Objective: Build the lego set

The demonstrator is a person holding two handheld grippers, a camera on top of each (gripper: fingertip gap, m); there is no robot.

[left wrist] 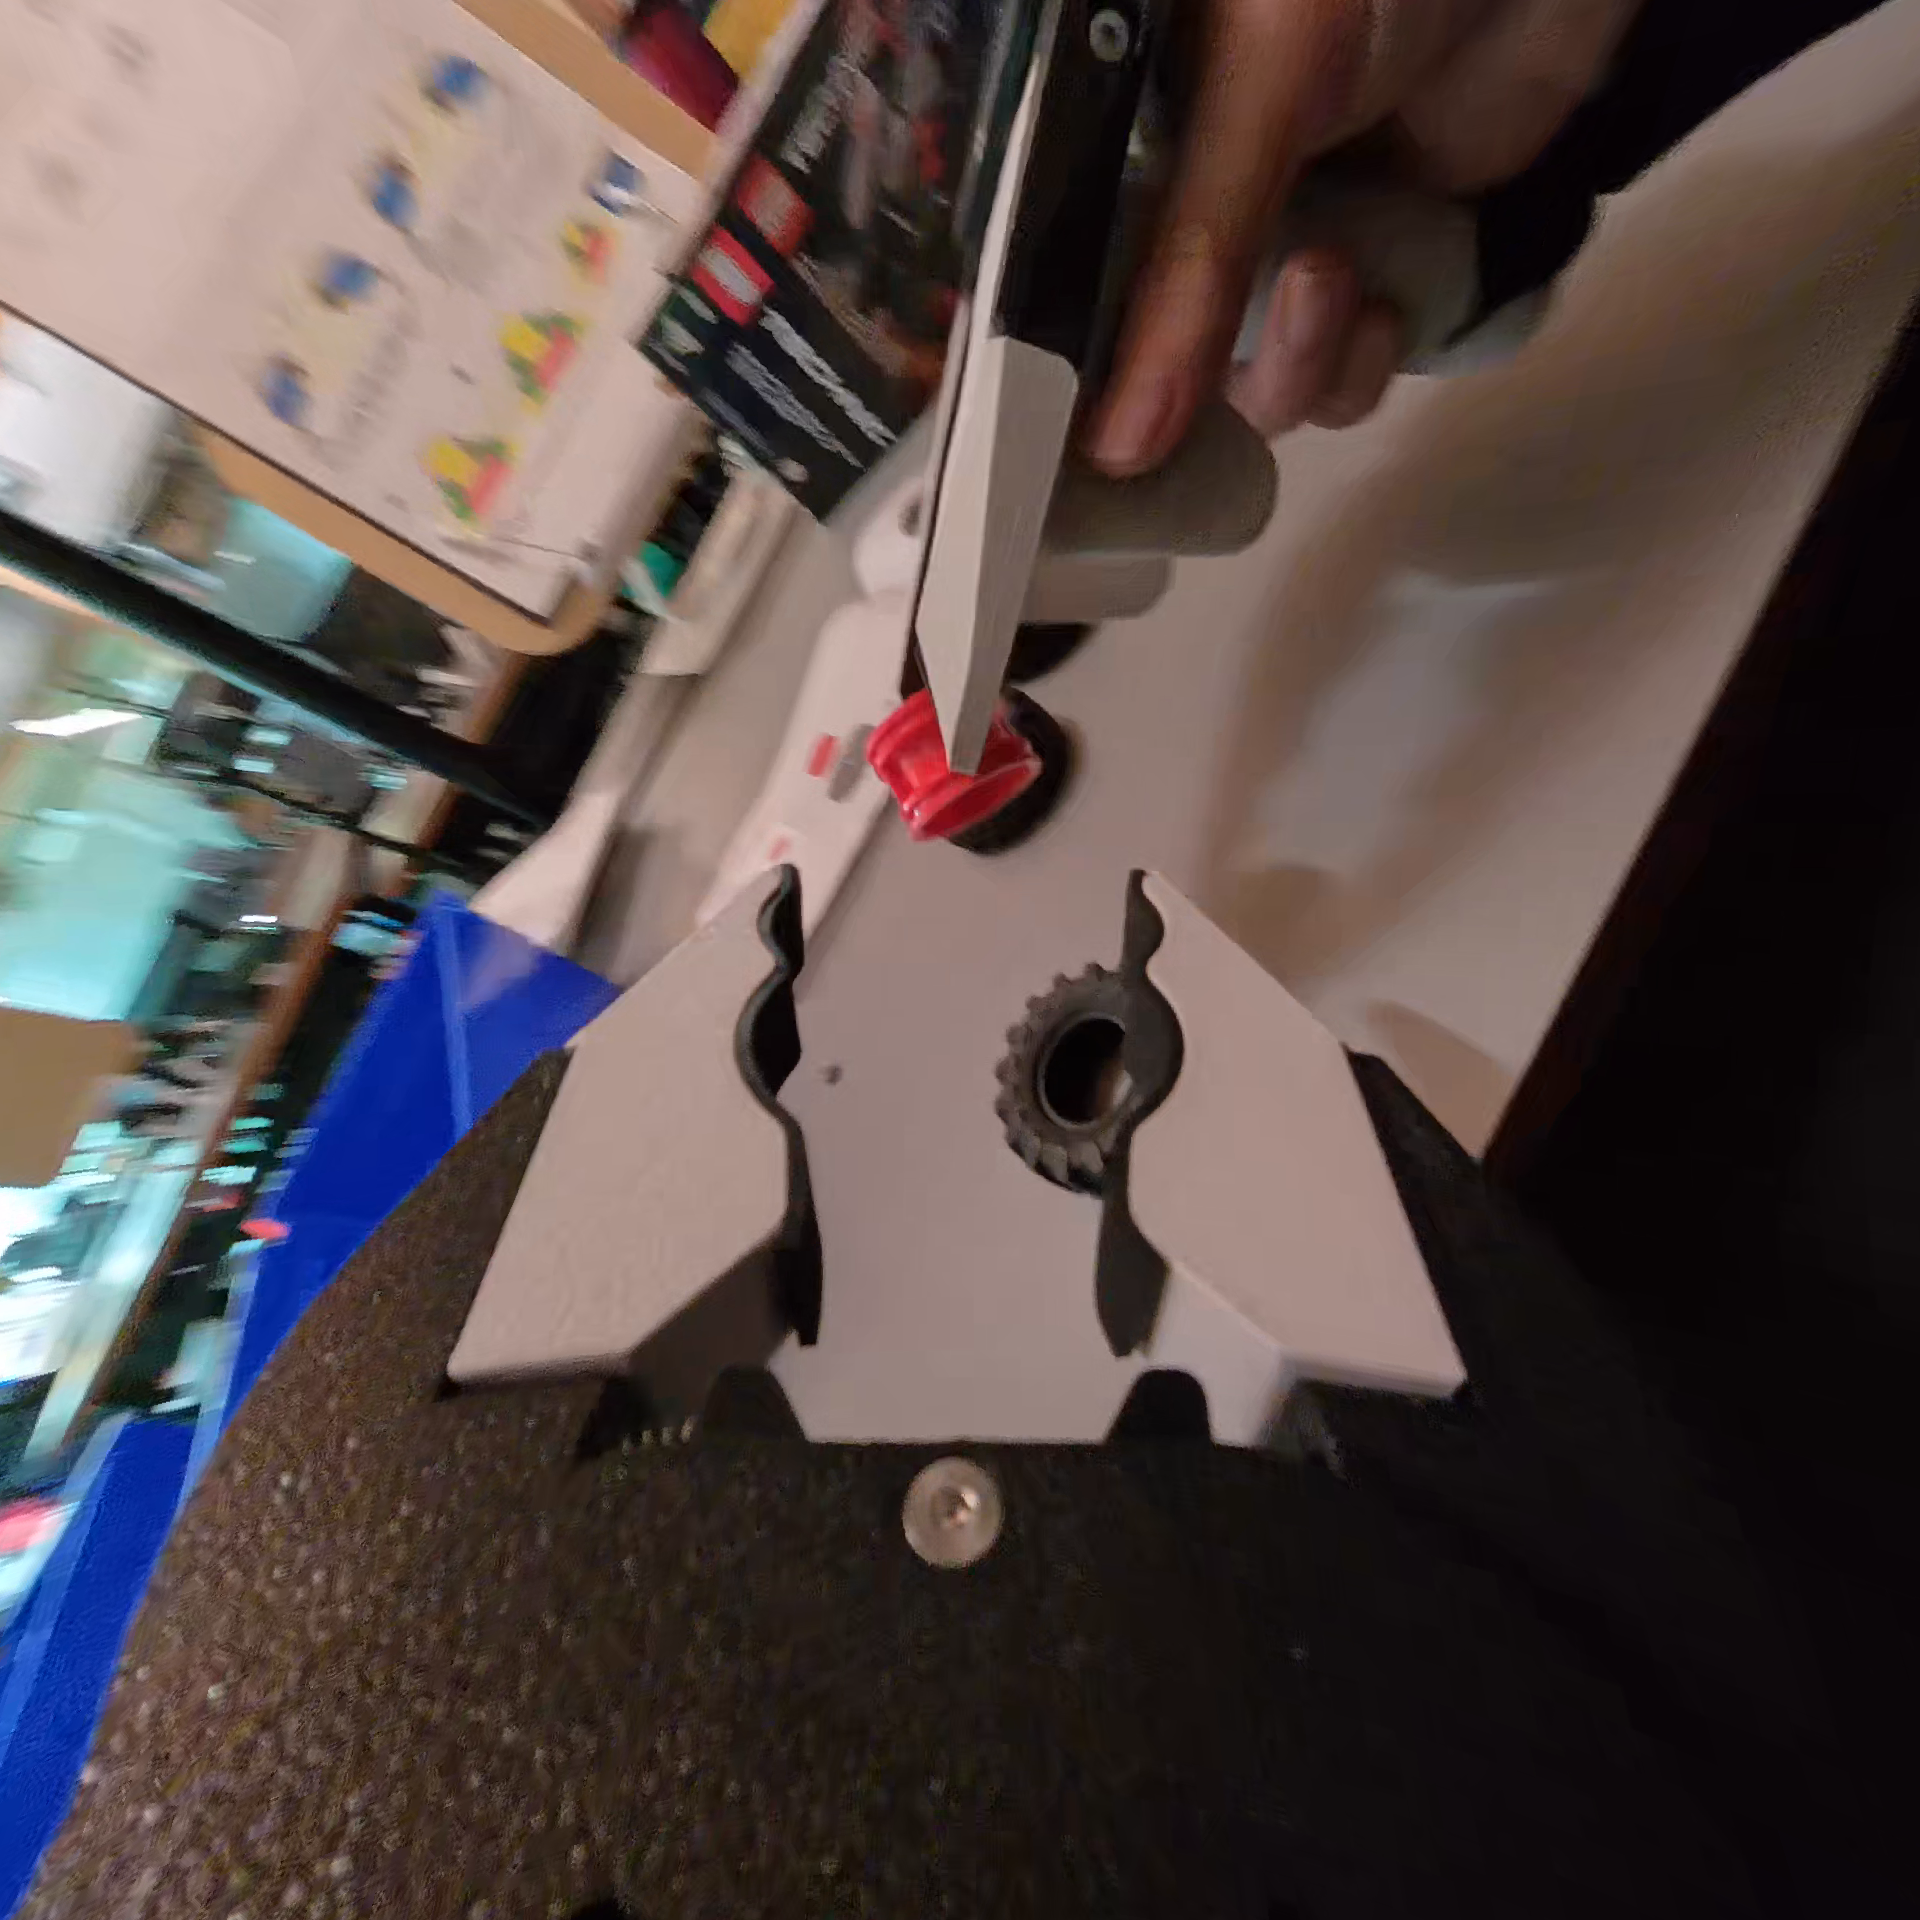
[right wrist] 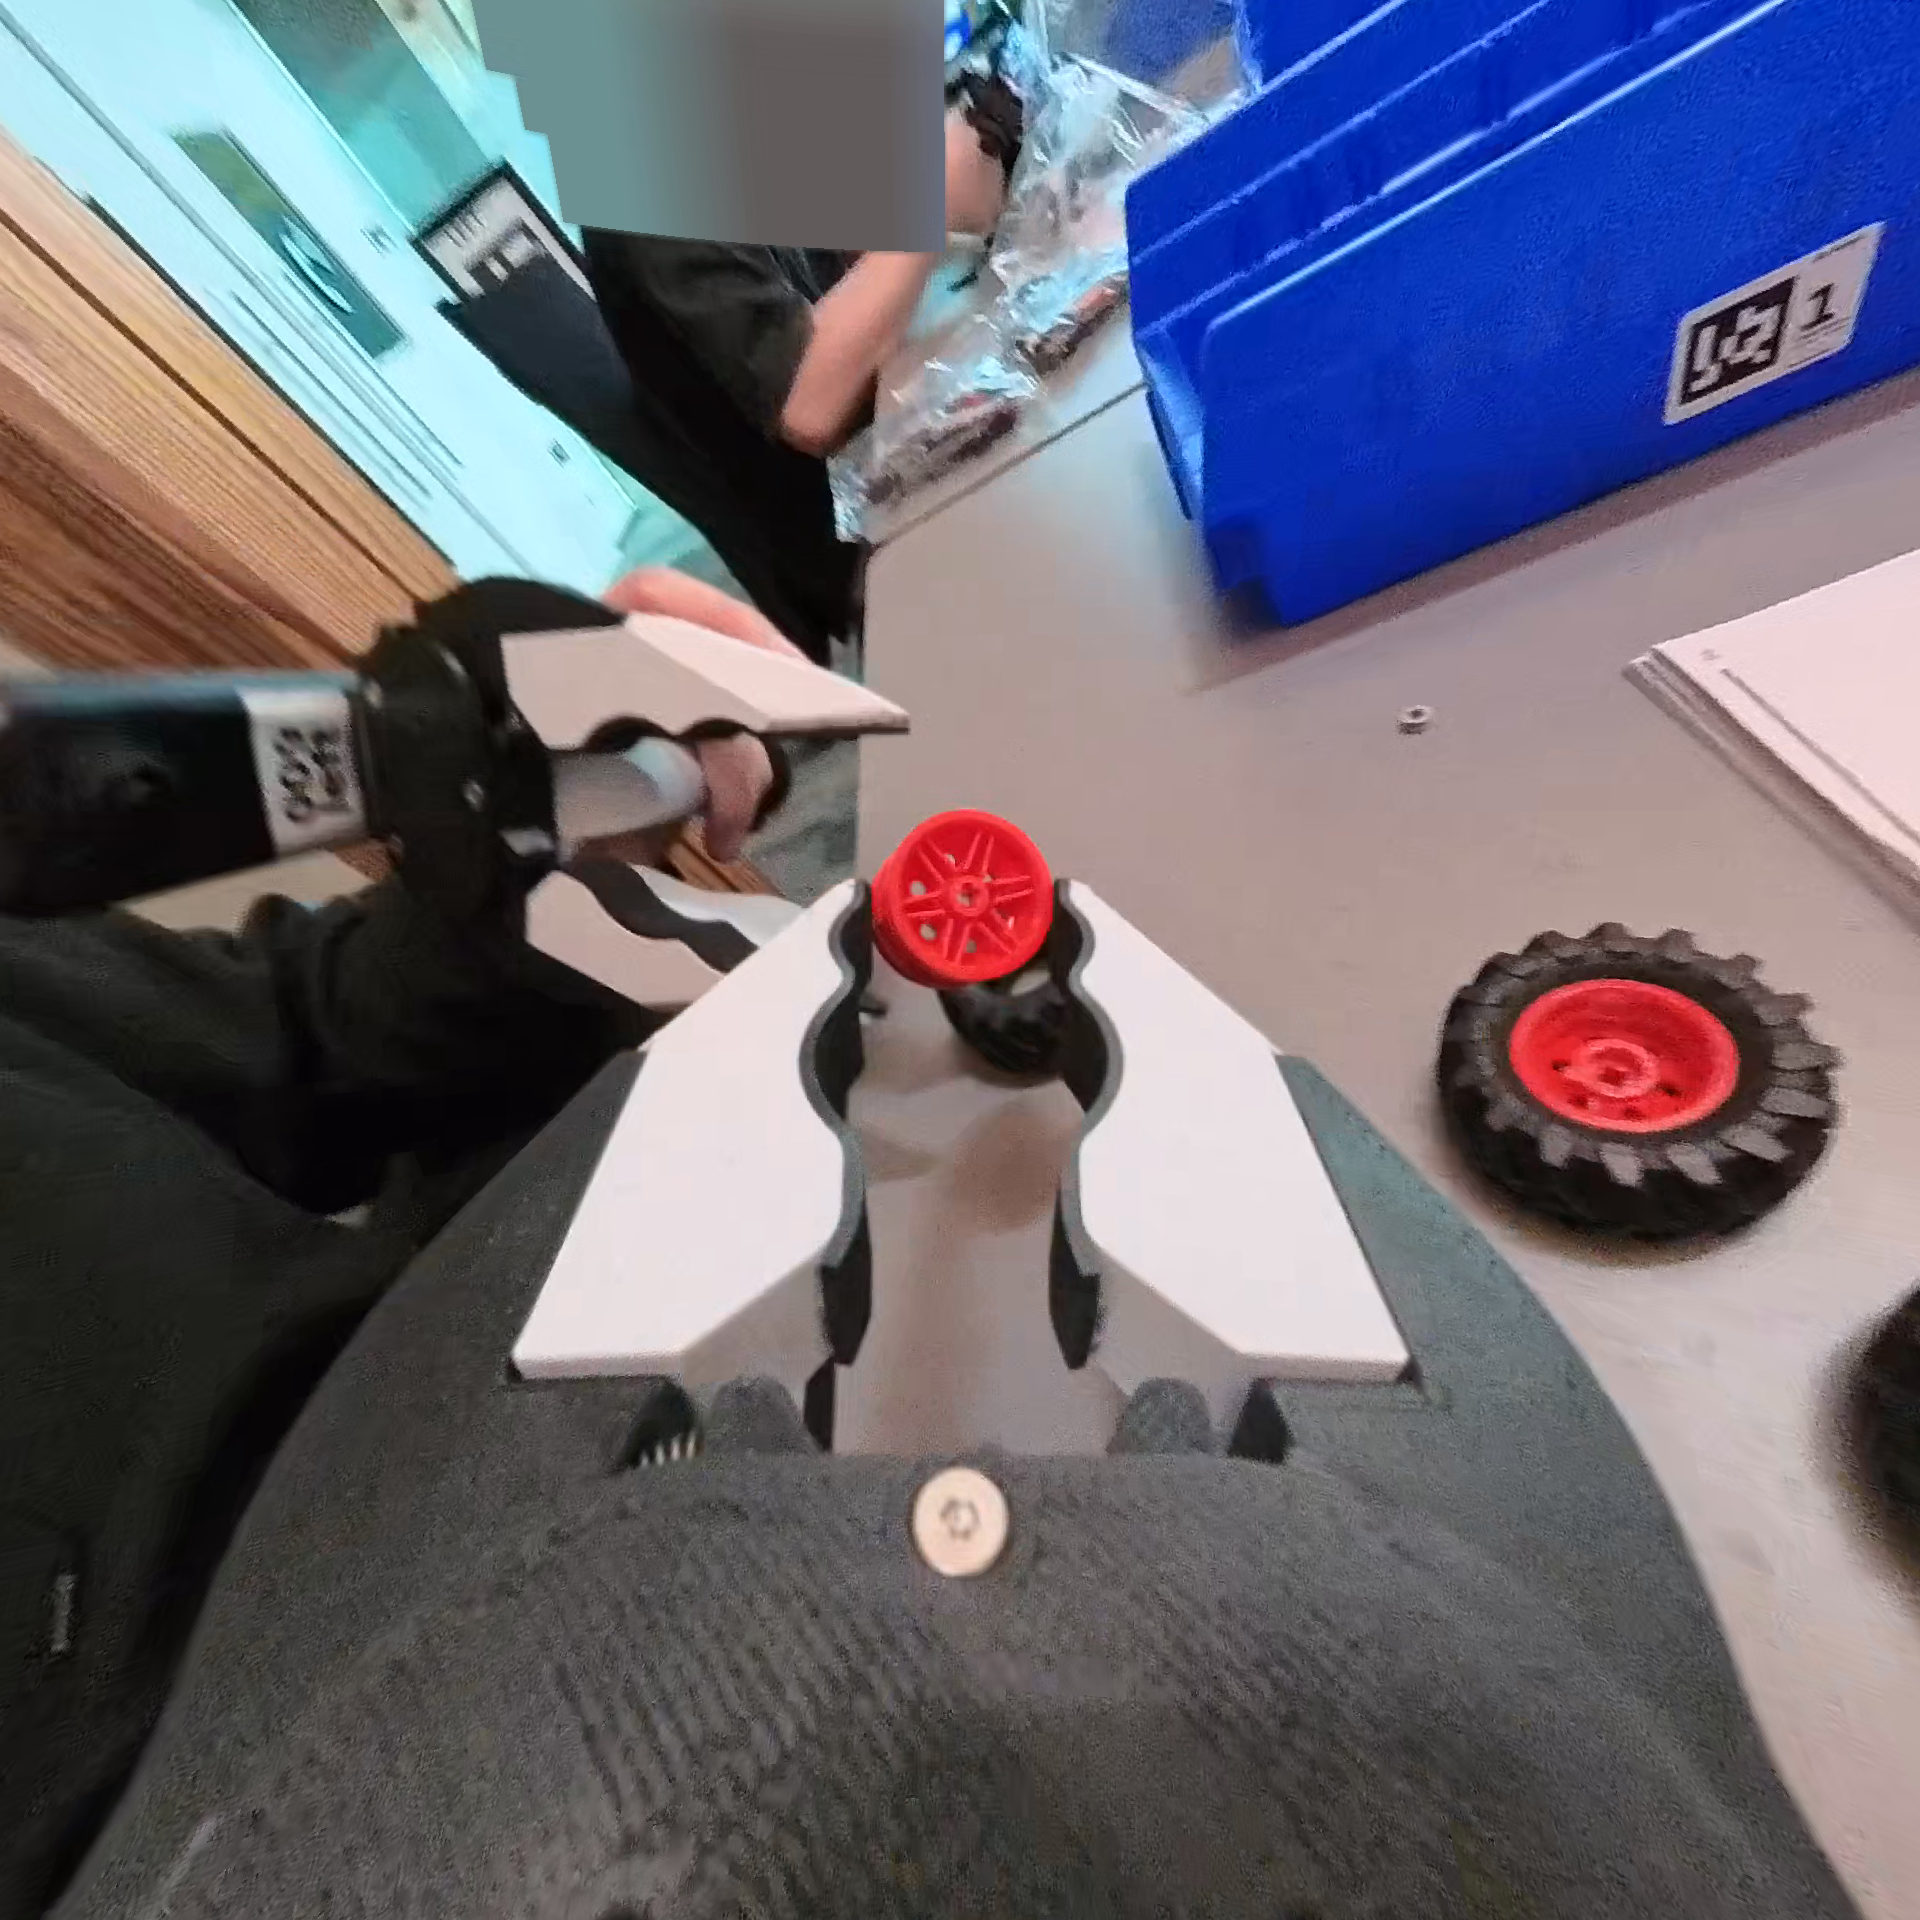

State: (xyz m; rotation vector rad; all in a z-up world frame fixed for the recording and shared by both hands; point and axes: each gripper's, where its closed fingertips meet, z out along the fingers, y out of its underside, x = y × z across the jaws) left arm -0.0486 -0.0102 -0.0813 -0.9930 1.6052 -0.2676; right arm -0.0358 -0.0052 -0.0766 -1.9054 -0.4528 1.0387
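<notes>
Nearest in the left wrist view, the left gripper (left wrist: 964, 894) has its jaws spread wide and grasps nothing. A small black knobbly rubber tyre (left wrist: 1091, 1070) sits against the inner pad of one finger. I cannot tell whether it lies on the pale grey worktop (left wrist: 1351, 665) or hangs on the pad.

The right gripper (right wrist: 961, 914) has its jaws clenched on a small red spoked plastic wheel rim (right wrist: 961, 899), pinched only at the very tips. A second small black tyre (right wrist: 1008, 1023) lies on the worktop just beneath it.

With so little pad on the smooth round rim, it could likely twist or pop out when pushed into a tyre. That loose tyre, unbraced, could skid away. The open left gripper would probably need to steady it.

To the right lies a larger finished wheel, a black treaded tyre on a red hub (right wrist: 1631, 1081), which a sweeping move might knock and set rolling.

Farther off stand a stack of white sheets (right wrist: 1818, 707) and a blue plastic bin (right wrist: 1455, 416) with a white sticker bearing a square black-and-white code. A similar coded sticker wraps the left gripper's body.

In the left wrist view, a dark cardboard set box (left wrist: 831, 260) shows red square brand logos. A pale instruction sheet (left wrist: 364, 260) carries coloured build pictures, too blurred to read.
</notes>
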